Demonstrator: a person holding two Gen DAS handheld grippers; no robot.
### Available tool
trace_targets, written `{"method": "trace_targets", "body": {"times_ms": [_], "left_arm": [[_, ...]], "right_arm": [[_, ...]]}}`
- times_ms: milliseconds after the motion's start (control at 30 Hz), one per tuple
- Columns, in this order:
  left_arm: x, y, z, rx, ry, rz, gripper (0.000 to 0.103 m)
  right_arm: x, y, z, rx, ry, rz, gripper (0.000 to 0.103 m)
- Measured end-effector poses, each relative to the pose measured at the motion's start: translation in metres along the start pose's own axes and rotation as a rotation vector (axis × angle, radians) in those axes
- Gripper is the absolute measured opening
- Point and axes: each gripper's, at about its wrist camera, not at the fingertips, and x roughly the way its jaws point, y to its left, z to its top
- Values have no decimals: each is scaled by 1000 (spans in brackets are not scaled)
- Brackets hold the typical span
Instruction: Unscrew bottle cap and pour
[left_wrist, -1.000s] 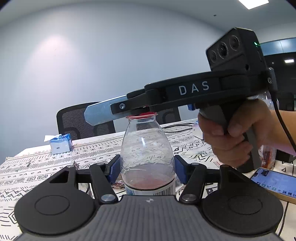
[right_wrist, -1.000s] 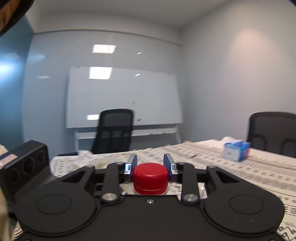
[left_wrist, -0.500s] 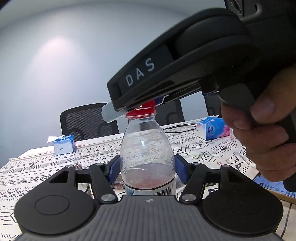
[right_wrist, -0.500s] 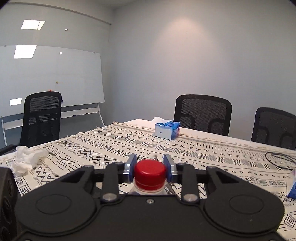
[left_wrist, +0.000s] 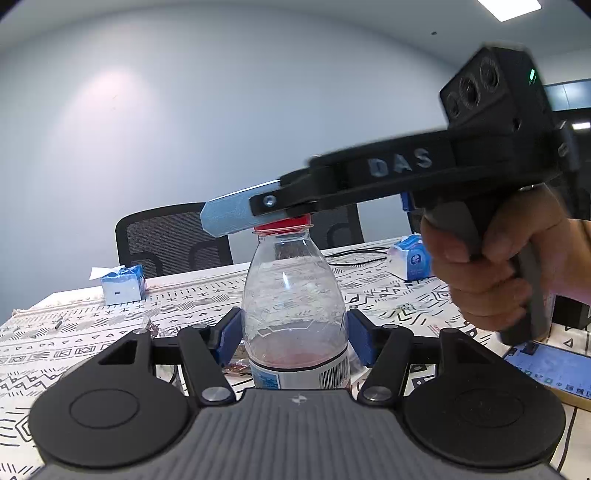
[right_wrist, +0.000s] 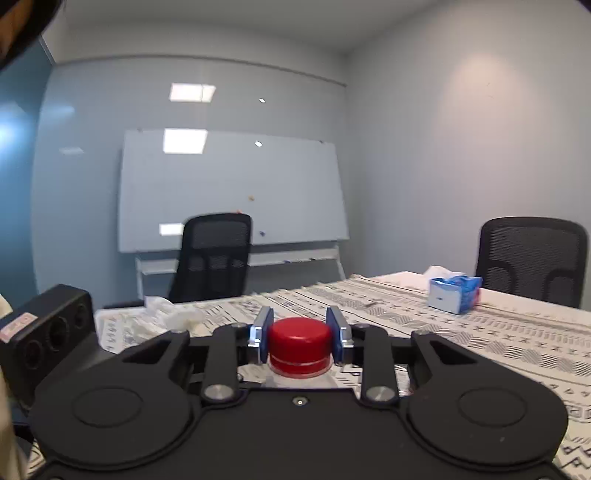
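The clear plastic bottle stands upright on the patterned bench, well in from its far edge, with open cloth to its left. The left tool is clamped on the bottle's lower body, its blue pads pressing both sides just above the label. The right tool is closed on the red cap from the side, a pad against each flank; in the left wrist view it reaches in from the right, held by a hand, and covers most of the cap.

A blue tissue pack sits near the far edge, a second pack and a black cable lie to the right, and a phone lies beside the hand. Black office chairs line the far side; a whiteboard stands beyond the bench end, with crumpled tissue near that end.

The bottle's base is hidden behind the left tool's body. The right tool is motion-blurred.
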Motion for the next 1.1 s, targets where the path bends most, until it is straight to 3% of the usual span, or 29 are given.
{"method": "trace_targets", "body": {"times_ms": [100,133,233,533,800,1100], "left_arm": [[0,-5,1,8,1,12,57],[1,-4,0,6,1,15,57],[3,-4,1,1,3,20,58],[13,-14,2,27,-2,65,60],[12,-9,6,59,7,105,60],[14,-11,7,100,10,81,58]], "right_arm": [[8,31,12,8,51,-212,38],[12,34,14,24,58,-251,40],[20,40,13,37,67,-342,33],[19,44,7,122,77,-432,34],[19,58,6,130,70,-421,33],[16,55,9,180,86,-431,35]]}}
